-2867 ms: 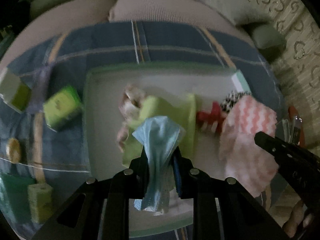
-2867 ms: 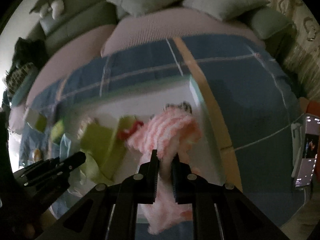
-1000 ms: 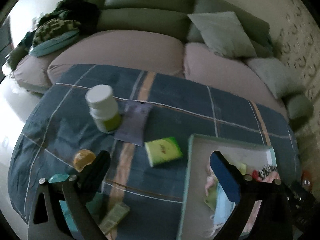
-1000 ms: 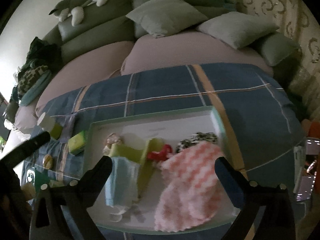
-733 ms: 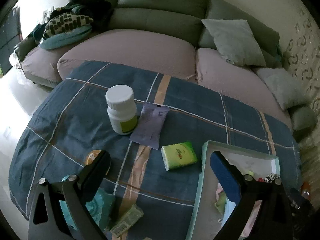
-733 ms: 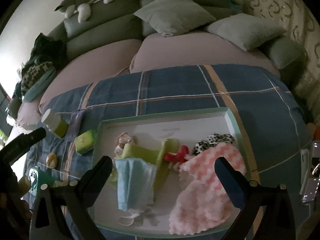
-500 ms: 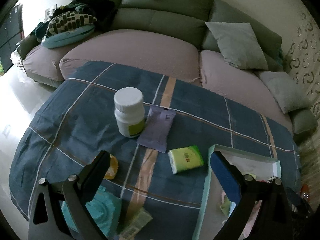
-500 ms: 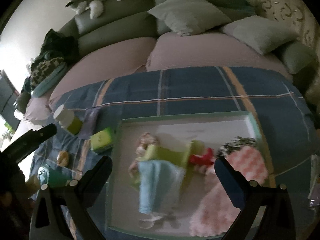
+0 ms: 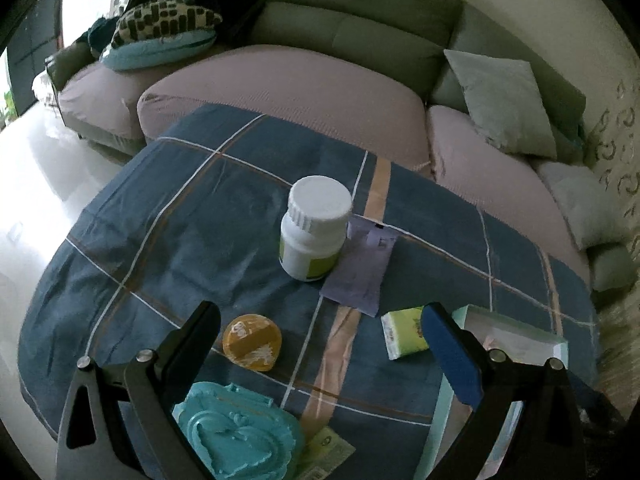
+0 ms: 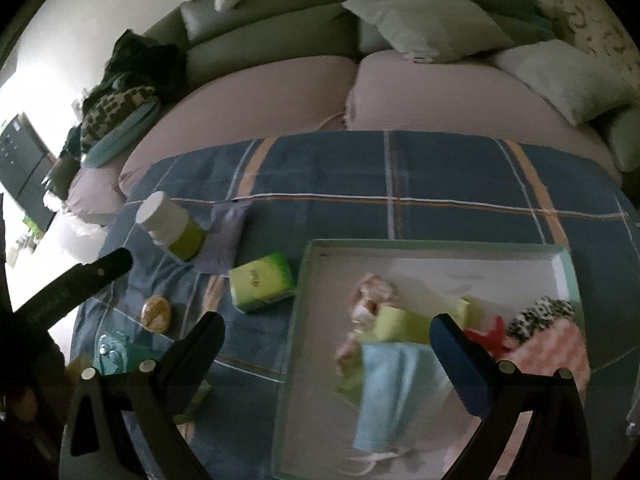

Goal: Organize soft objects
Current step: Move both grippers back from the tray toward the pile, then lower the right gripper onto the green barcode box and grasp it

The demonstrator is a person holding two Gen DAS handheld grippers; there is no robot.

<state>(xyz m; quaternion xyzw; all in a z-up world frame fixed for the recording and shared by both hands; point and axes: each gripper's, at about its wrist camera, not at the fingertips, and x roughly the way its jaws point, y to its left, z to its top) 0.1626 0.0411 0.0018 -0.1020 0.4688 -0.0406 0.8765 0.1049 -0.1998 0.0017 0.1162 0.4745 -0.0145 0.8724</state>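
Observation:
The pale green tray (image 10: 432,245) holds a light blue face mask (image 10: 392,392), a yellow-green cloth (image 10: 412,320), a pink-and-white cloth (image 10: 556,356), a spotted item (image 10: 544,312), a red item (image 10: 488,332) and a small pinkish toy (image 10: 372,292). My right gripper (image 10: 328,340) is open above the tray's left edge, holding nothing. My left gripper (image 9: 320,332) is open over the blue plaid cloth, left of the tray (image 9: 516,336). A green tissue pack (image 9: 404,332) lies beside the tray, just inside the left gripper's right finger.
On the plaid cloth stand a white bottle (image 9: 314,228) on a purple packet (image 9: 360,268), an orange disc (image 9: 252,338), a teal moulded object (image 9: 236,436) and a small green packet (image 9: 328,452). A sofa (image 9: 280,92) with cushions runs behind the table.
Both grippers, earlier shut on the blue mask and the pink cloth, have let them go into the tray and stand open. Both have risen and swung left.

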